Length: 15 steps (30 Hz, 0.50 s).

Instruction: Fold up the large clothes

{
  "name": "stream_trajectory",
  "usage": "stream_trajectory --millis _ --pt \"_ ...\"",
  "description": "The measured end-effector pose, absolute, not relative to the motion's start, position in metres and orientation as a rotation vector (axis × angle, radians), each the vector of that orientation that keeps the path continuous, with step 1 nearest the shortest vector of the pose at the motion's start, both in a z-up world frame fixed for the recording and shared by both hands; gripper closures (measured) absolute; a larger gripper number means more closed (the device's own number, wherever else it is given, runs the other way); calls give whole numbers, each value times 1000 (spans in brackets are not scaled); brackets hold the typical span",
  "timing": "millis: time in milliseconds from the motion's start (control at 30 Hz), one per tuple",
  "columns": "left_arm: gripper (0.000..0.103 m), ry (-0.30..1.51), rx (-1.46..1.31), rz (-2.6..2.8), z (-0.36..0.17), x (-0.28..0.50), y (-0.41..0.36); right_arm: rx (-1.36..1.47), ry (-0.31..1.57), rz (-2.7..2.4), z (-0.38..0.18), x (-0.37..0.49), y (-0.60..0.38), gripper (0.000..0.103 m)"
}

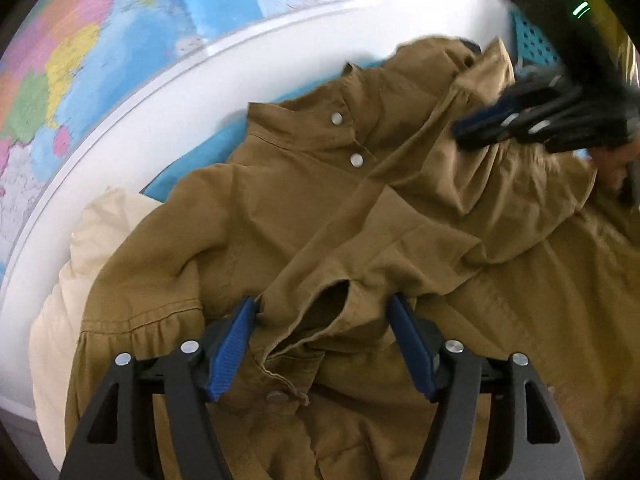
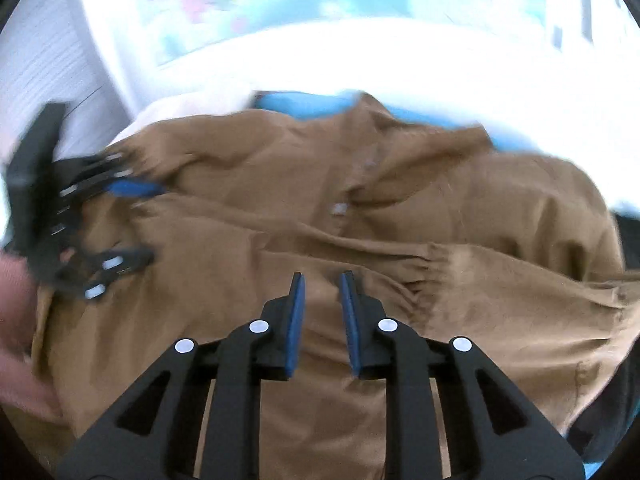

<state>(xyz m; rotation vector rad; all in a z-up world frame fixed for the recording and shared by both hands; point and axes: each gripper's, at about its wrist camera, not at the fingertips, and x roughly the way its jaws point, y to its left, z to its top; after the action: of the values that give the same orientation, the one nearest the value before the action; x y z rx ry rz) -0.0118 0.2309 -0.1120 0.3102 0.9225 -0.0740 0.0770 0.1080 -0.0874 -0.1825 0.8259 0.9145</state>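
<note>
A mustard-brown jacket (image 1: 320, 220) with metal snap buttons lies rumpled across a blue surface, collar toward the wall; in the right wrist view the jacket (image 2: 360, 220) fills the middle. My left gripper (image 1: 322, 300) stands wide open over it, and a sleeve cuff (image 1: 320, 320) lies loose between its blue pads. From the right wrist view the left gripper (image 2: 152, 222) appears blurred at the left edge. My right gripper (image 2: 322, 276) hovers above the jacket's middle, its jaws a narrow gap apart with nothing between them. The right gripper (image 1: 464, 132) shows blurred at the upper right, over the hood.
A coloured map (image 1: 100, 60) covers the white wall behind. A cream cushion or cloth (image 1: 72, 280) sits under the jacket's left side on the blue surface (image 1: 188, 172). A blue perforated basket (image 1: 532, 44) stands at the far right. A person's hand (image 2: 16, 320) shows at the left.
</note>
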Motion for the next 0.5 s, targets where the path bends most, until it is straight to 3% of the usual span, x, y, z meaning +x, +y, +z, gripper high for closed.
stream_trajectory --millis 100,333,500 --pt "26 867 265 -47 -94 -23 241 -214 872 884 -112 88 128 83" --pt "21 820 204 -8 -78 -40 262 -217 886 930 -115 72 130 83" --pt "18 745 133 68 -56 -75 291 -143 858 974 -95 56 104 64"
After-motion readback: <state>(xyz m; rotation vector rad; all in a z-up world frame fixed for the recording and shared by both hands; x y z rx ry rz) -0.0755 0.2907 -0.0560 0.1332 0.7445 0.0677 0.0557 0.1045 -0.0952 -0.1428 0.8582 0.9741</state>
